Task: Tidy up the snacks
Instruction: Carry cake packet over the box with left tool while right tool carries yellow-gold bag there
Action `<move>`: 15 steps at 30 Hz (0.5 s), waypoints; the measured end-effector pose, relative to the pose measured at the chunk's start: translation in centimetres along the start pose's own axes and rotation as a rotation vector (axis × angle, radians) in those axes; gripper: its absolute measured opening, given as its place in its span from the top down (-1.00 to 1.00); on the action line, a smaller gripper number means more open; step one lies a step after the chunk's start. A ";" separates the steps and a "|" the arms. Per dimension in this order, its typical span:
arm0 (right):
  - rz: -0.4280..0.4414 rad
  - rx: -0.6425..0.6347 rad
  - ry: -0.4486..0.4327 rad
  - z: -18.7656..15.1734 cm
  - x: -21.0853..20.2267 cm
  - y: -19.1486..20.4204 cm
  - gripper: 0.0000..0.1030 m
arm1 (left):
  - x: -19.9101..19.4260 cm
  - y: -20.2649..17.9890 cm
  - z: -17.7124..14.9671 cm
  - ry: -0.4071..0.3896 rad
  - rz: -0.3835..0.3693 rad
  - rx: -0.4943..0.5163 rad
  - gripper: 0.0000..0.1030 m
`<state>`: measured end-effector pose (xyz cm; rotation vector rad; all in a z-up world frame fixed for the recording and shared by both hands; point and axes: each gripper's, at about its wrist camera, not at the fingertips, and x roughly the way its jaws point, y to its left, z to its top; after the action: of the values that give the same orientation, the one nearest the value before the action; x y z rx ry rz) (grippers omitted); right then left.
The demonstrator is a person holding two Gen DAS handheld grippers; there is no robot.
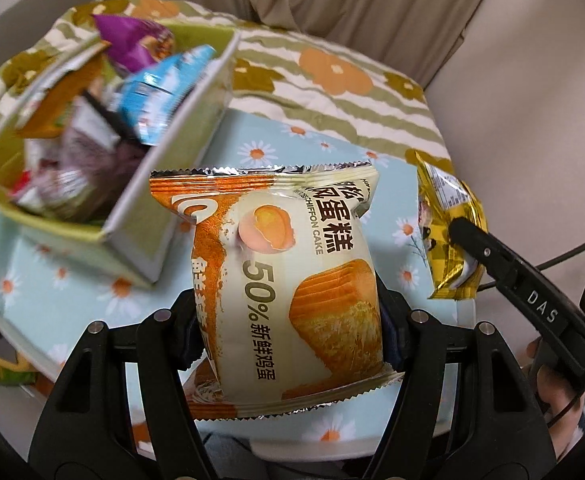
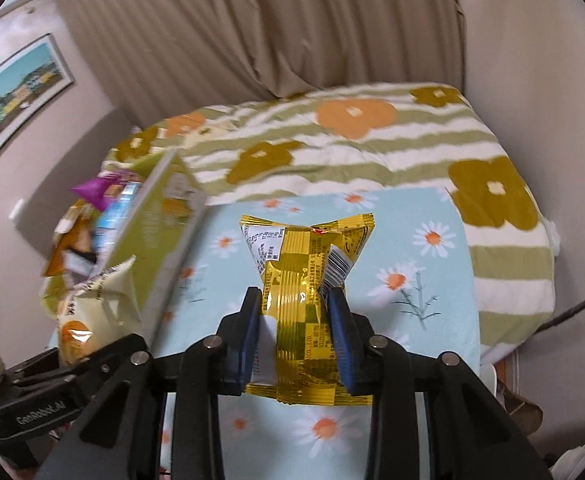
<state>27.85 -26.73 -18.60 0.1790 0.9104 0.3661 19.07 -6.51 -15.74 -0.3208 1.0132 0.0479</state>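
Green box [image 1: 132,236] contents: motion-blurred in both views; wrappers near its left wall cannot be told apart.
Chiffon cake packet [image 1: 292,280]: hides the left gripper's pads; contact unseen.
Gold packet [image 2: 304,312]: far end crumpled, print too small to read.
Floral cloth [image 1: 12,368] at left edge: cut off.
Framed picture [image 2: 20,92]: subject unclear.

Glossy cream-and-orange plastic-film cake packet [image 1: 292,280] with silvery crimped foil ends. Shiny gold foil snack packet [image 2: 308,312], creased and mirror-bright. Matt black plastic gripper arms with dull metal pins; smooth blue pads [image 2: 342,344]. Matt green cardboard box [image 1: 132,216] holding glossy wrappers. Soft matt daisy-print cloth [image 2: 432,216]; quilted striped flowered blanket [image 2: 372,140]; ribbed beige curtain [image 2: 252,28].
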 end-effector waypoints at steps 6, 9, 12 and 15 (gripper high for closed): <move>0.079 -0.063 -0.041 0.4 -3.3 3.5 0.40 | -5.7 2.0 -0.5 -0.071 0.022 -0.012 -0.25; 0.119 -0.086 -0.058 0.9 -4.2 5.8 0.40 | -8.2 4.2 0.0 -0.113 0.048 -0.031 -0.25; 0.152 -0.106 -0.075 1.4 -4.7 8.0 0.40 | -10.0 6.9 1.0 -0.148 0.072 -0.056 -0.25; 0.175 -0.127 -0.094 2.1 -4.7 10.6 0.40 | -11.1 10.2 2.7 -0.178 0.089 -0.073 -0.25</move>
<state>24.37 -18.71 -10.65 0.1583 0.7786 0.5713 13.48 5.12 -7.61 -0.3321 0.8501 0.1912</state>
